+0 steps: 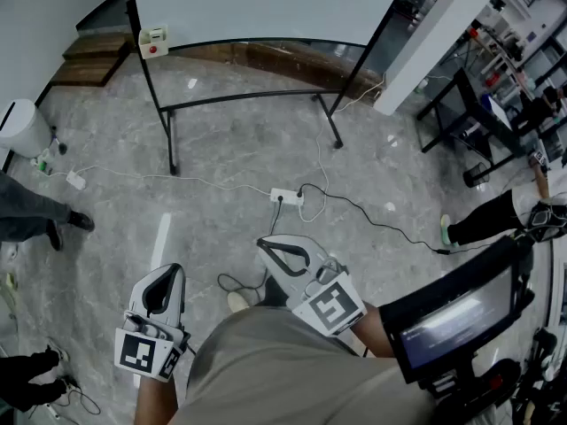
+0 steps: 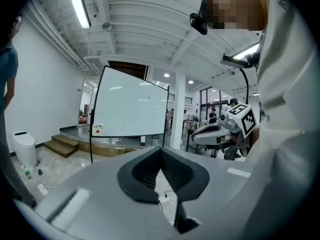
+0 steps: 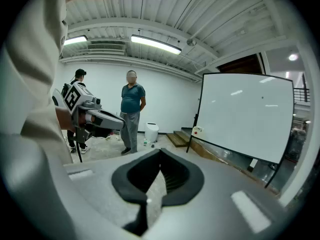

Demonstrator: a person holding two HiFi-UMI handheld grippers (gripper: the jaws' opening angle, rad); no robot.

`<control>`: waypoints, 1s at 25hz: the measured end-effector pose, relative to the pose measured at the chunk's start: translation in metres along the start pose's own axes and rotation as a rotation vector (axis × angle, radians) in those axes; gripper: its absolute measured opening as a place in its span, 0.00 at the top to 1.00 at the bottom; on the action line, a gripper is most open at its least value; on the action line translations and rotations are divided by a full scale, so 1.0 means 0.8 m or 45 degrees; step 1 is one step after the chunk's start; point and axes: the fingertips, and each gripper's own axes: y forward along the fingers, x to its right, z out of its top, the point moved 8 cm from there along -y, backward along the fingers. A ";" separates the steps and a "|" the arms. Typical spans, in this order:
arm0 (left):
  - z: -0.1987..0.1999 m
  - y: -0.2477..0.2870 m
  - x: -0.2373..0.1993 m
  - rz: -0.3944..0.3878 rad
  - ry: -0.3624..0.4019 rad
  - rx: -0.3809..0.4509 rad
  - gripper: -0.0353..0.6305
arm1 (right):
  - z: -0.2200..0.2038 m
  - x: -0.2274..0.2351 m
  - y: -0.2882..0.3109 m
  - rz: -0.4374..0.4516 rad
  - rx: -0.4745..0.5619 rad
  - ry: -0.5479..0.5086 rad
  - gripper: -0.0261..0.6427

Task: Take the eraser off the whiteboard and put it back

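The whiteboard point(image 1: 266, 7) stands on its black frame across the marble floor ahead of me. A small white eraser with a red dot point(image 1: 153, 41) hangs at the board's lower left corner. It also shows in the left gripper view as the eraser point(image 2: 98, 129) on the whiteboard point(image 2: 131, 109), and in the right gripper view as the eraser point(image 3: 198, 131) on the whiteboard point(image 3: 245, 116). My left gripper point(image 1: 168, 274) and right gripper point(image 1: 267, 244) are held low near my body, far from the board. Both are shut with nothing between the jaws.
A power strip point(image 1: 286, 197) and cables cross the floor between me and the board. A white bin point(image 1: 22, 127) and wooden steps point(image 1: 89, 56) sit at the left. A person point(image 3: 132, 116) stands off to the side. A screen on a stand point(image 1: 461, 317) is at my right.
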 end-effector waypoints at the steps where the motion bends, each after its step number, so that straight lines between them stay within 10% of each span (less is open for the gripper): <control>1: -0.002 0.003 0.002 -0.017 -0.004 0.001 0.94 | -0.002 0.000 -0.005 -0.018 0.001 0.011 0.95; 25: 0.022 0.145 -0.012 0.011 -0.004 -0.056 0.94 | -0.041 0.153 0.018 -0.055 -0.032 0.135 0.94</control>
